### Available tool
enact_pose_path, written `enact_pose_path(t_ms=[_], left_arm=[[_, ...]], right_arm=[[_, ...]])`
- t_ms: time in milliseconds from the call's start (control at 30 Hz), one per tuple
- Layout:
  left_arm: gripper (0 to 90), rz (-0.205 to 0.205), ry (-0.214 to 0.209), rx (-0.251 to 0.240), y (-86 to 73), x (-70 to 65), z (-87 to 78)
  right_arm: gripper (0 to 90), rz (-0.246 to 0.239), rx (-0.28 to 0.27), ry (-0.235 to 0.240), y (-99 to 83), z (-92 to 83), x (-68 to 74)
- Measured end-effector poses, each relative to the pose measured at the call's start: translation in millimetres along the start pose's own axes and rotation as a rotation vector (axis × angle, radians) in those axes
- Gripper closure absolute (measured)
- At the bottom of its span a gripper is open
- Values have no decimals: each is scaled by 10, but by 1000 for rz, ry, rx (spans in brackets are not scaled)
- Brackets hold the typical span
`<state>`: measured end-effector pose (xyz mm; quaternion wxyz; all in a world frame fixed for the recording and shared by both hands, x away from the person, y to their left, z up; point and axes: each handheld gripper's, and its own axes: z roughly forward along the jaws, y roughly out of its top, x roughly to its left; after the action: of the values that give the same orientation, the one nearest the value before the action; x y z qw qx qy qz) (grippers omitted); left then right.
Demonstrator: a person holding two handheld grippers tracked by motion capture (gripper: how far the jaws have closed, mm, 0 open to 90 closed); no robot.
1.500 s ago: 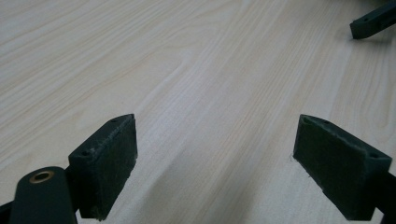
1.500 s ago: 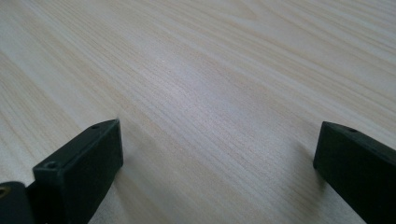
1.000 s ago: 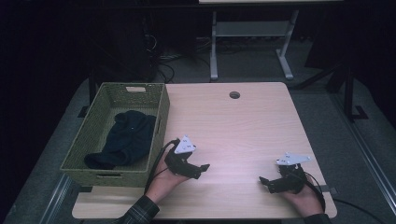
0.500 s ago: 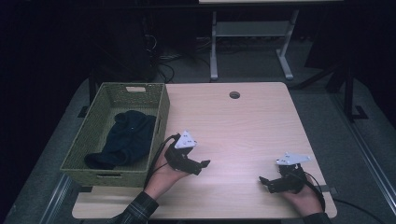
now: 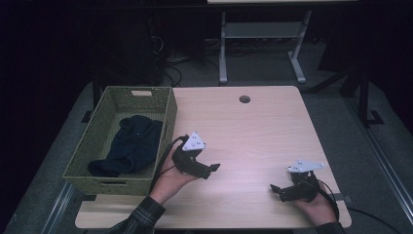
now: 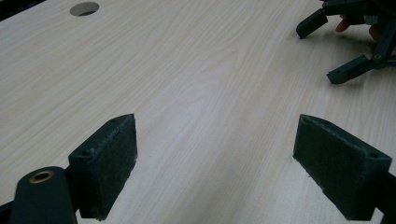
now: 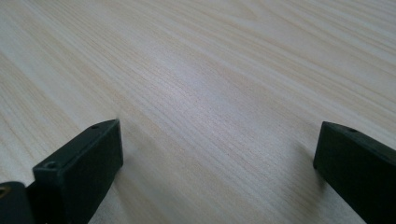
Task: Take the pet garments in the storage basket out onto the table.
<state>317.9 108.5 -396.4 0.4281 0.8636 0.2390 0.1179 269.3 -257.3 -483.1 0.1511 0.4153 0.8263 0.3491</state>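
Where pale wood grain runs, woven basket [image 5: 92, 146], dark crumpled cloth [image 5: 129, 145].

No legible text, label, brand, number or sign anywhere on any surface.

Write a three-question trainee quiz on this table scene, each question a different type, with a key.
1. True or false: the dark cloth lies on the bare table.
2. The left gripper is: A) shut on the cloth, B) open and empty, C) inside the basket.
3. Fill in: the round hole sits near the table's ____ edge.

Key:
1. False; it lies in the basket.
2. B.
3. Far.
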Motion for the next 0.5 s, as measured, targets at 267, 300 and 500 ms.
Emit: enact_pose_path(t_ms=[267,300,500], left_arm=[[130,4,-7,-5,64,46,-54],[130,4,-7,-5,64,46,-54],[130,12,-6,-6,111,84,-98]], right_arm=[[11,-1,-1,0,0,0,-1],[11,-1,-1,0,0,0,-1],[11,0,0,0,0,0,0]])
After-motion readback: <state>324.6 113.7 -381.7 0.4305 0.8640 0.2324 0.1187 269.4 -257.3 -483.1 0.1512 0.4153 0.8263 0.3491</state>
